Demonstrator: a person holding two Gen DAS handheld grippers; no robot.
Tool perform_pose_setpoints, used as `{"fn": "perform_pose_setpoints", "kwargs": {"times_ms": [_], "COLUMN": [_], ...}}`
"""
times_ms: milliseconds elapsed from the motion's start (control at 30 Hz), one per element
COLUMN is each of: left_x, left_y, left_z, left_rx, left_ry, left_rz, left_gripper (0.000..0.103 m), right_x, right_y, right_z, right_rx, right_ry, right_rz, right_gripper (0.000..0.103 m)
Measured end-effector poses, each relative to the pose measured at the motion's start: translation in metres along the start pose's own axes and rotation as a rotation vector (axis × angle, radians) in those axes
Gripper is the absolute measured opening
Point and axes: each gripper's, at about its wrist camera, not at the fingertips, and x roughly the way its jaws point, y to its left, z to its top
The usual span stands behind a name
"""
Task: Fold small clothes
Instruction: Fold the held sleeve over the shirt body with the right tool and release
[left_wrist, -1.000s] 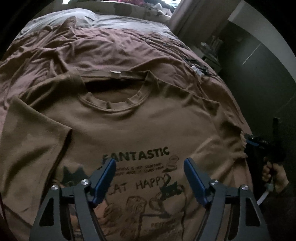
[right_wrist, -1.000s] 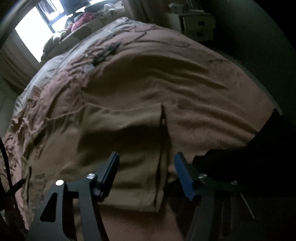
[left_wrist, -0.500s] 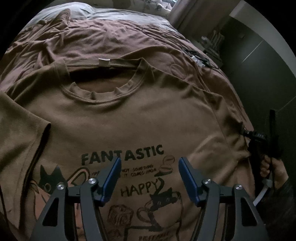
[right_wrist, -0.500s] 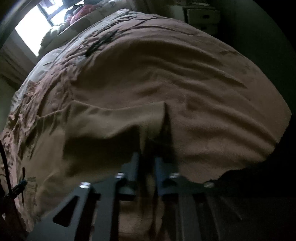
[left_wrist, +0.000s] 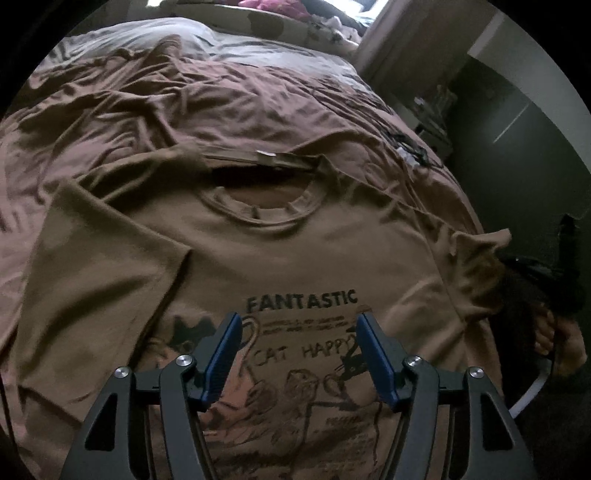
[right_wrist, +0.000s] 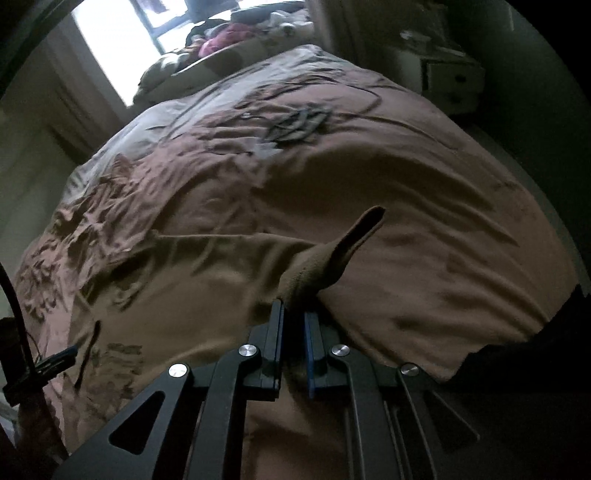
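A tan T-shirt (left_wrist: 295, 251) with a "FANTASTIC" cat print lies face up on the bed, collar toward the far end. My left gripper (left_wrist: 298, 319) hovers open over the print, with nothing between its blue pads. In the right wrist view my right gripper (right_wrist: 293, 310) is shut on the shirt's right sleeve (right_wrist: 332, 258), which stands lifted off the cover with its hem sticking up. From the left wrist view that raised sleeve (left_wrist: 476, 258) shows at the shirt's right edge, beside the right gripper's dark body (left_wrist: 535, 273) and a person's hand (left_wrist: 554, 332).
A wrinkled brown bed cover (left_wrist: 166, 110) lies under the shirt. Dark cables (right_wrist: 295, 122) lie on it further up. Pillows and piled clothes (right_wrist: 229, 37) sit at the head by a bright window. A white drawer unit (right_wrist: 450, 77) stands right of the bed, whose edge drops off close by.
My right gripper has shut on the sleeve's edge and raised it off the cover. The left gripper dipped toward the print, then drew back, staying open.
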Motion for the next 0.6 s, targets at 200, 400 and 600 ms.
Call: {"fn": "perform_pose_setpoints", "kwargs": {"times_ms": [200,400,600], "left_x": [-0.018,-0.042,-0.058], "left_y": [0.023,0.056,0.083], "left_z": [-0.009,-0.021,-0.031], "left_rx": [-0.044,-0.097,-0.141], "left_ry": [-0.006,-0.008,-0.005], "left_rz": [0.028,0.070,0.104], "left_gripper": [0.066,0.066,0.066], "right_x": [-0.007,0.006,0.037], "right_y": [0.039,0.078,0.113], "right_z": [0.003,0.008,0.001], "right_rx": [-0.061,-0.127,-0.184], "right_ry": [0.002,0.023,0.065], "right_rz": [0.029,0.042,0.077], "right_gripper": [0.006,0.006,0.006]}}
